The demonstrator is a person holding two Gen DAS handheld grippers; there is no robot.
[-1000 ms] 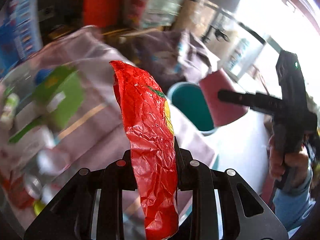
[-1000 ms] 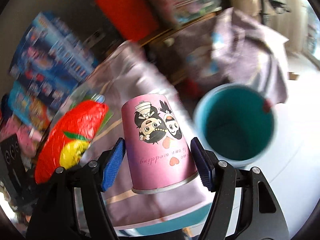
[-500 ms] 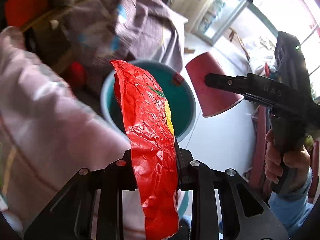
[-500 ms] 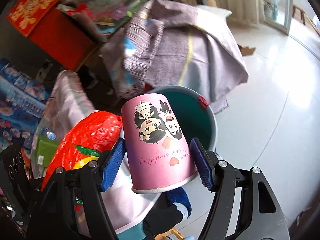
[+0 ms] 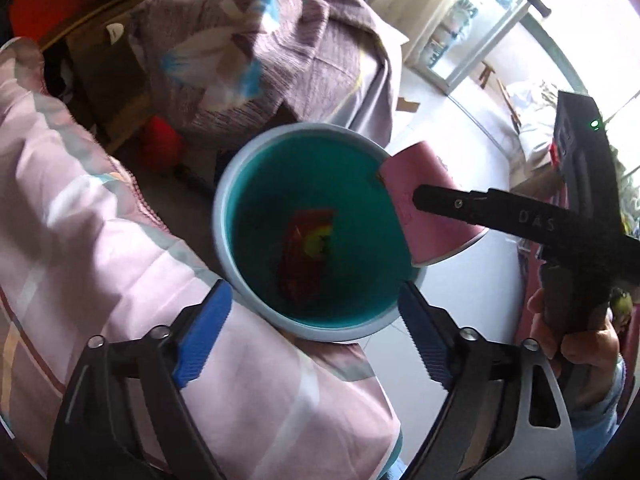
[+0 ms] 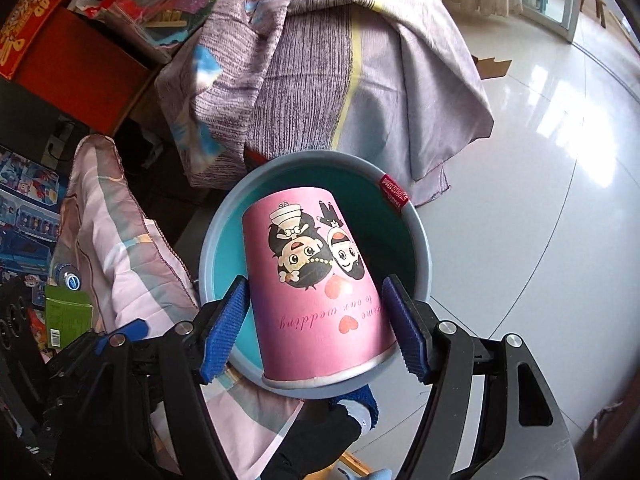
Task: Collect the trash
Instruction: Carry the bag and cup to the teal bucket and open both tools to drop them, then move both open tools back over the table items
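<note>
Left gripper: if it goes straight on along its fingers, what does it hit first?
Probably the red wrapper lying in the teal bin. The left gripper is opening with nothing between its jaws, aimed into the bin's mouth. Depth is unclear, so the bin's near rim could come first.

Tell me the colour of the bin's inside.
Teal inside the bin, clearest in the left wrist view.

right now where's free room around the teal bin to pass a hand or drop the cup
Free: the white tiled floor right of the round teal bin, and the bin's mouth, holding only a red wrapper. Crowded: pink quilt on its left, purple blanket behind it.
</note>
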